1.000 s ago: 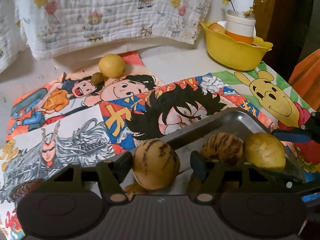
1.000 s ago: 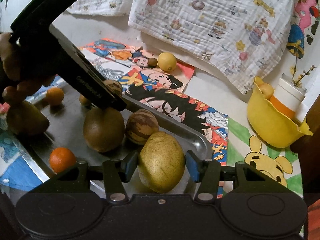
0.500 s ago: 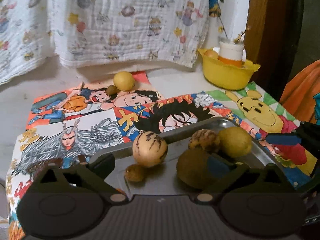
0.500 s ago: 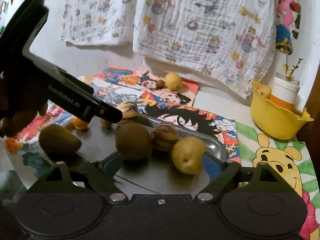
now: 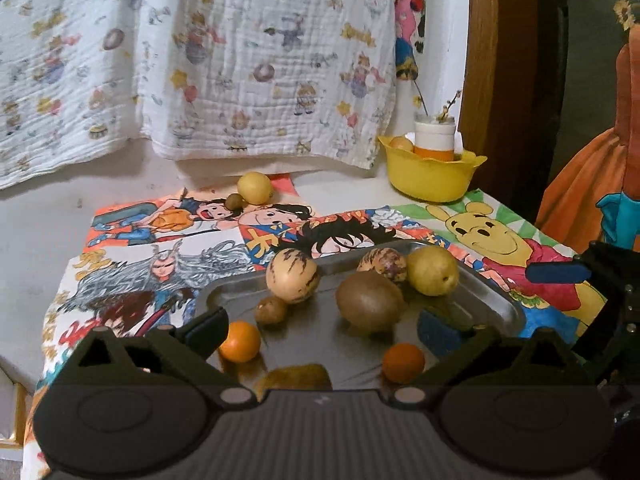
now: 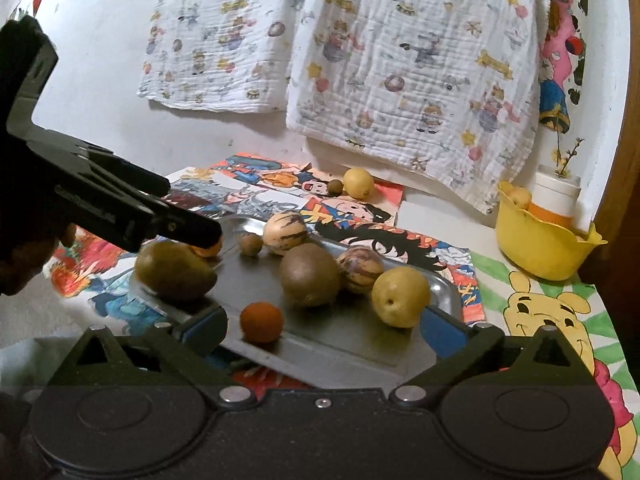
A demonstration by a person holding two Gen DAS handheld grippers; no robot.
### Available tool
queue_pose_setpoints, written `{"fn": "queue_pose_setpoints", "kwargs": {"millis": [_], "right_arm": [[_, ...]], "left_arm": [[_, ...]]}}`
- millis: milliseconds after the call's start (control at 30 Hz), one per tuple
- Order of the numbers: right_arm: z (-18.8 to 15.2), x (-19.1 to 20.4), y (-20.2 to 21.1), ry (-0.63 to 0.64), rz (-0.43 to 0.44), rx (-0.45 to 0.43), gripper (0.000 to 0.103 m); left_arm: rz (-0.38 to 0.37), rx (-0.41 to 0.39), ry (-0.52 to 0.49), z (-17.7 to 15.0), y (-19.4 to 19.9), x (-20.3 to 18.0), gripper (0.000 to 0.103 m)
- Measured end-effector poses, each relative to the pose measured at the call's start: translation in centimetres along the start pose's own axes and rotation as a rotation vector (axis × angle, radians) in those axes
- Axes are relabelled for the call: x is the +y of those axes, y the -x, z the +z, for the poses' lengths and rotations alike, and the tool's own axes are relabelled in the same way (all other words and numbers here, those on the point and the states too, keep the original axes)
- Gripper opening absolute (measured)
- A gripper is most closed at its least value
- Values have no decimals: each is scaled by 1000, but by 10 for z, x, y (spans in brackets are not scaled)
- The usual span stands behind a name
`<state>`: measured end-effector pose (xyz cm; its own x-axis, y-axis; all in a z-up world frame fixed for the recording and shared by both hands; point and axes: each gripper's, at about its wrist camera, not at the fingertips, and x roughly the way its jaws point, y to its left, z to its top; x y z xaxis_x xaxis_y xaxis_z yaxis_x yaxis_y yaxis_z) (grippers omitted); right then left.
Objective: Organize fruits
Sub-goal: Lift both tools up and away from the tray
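Observation:
A metal tray [image 5: 494, 300] holds several fruits: two striped melons [image 5: 292, 276], a yellow pear [image 5: 432, 270], a brown kiwi-like fruit [image 5: 370, 300], two oranges [image 5: 240, 340] and a small brown fruit [image 5: 271, 310]. My left gripper [image 5: 320, 330] stands open over the tray's near side, touching nothing. My right gripper [image 6: 323, 328] hangs at the tray's front edge with its jaws opening. The pear [image 6: 400, 296] and an orange [image 6: 262, 322] lie ahead of it, untouched. A lemon [image 5: 255, 187] and a small brown fruit [image 5: 235, 201] lie on the cartoon mat beyond.
A yellow bowl [image 5: 432, 176] holding a white and orange cup and a fruit stands at the back right. A printed cloth [image 5: 260, 60] hangs behind the table. The left gripper's body [image 6: 120, 216] reaches over the tray's left end in the right wrist view.
The left gripper let go of a striped melon and the right one let go of the yellow pear. Both opened wide and drew back from the tray.

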<state>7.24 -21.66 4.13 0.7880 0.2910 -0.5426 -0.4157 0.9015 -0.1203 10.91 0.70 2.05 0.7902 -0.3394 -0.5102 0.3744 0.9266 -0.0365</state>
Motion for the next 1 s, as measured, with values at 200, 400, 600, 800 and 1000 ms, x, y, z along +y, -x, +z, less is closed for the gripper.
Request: {"fn": "queue_pose_setpoints", "kwargs": {"millis": [200, 400, 600, 800, 1000], "right_arm": [[-11, 11, 9, -8, -11, 6, 102], [-18, 12, 9, -60, -39, 32, 102], [-25, 0, 6, -141, -43, 79, 102], [-28, -7, 0, -173, -87, 111, 102], [-25, -8, -6, -182, -91, 110, 102]], "left_arm": [[7, 5, -16, -22, 18, 3, 103], [29, 30, -35, -45, 25, 6, 103], [60, 83, -32, -58, 24, 9, 103], [91, 106, -34, -59, 23, 14, 103], [121, 110, -31, -54, 24, 23, 103]]}}
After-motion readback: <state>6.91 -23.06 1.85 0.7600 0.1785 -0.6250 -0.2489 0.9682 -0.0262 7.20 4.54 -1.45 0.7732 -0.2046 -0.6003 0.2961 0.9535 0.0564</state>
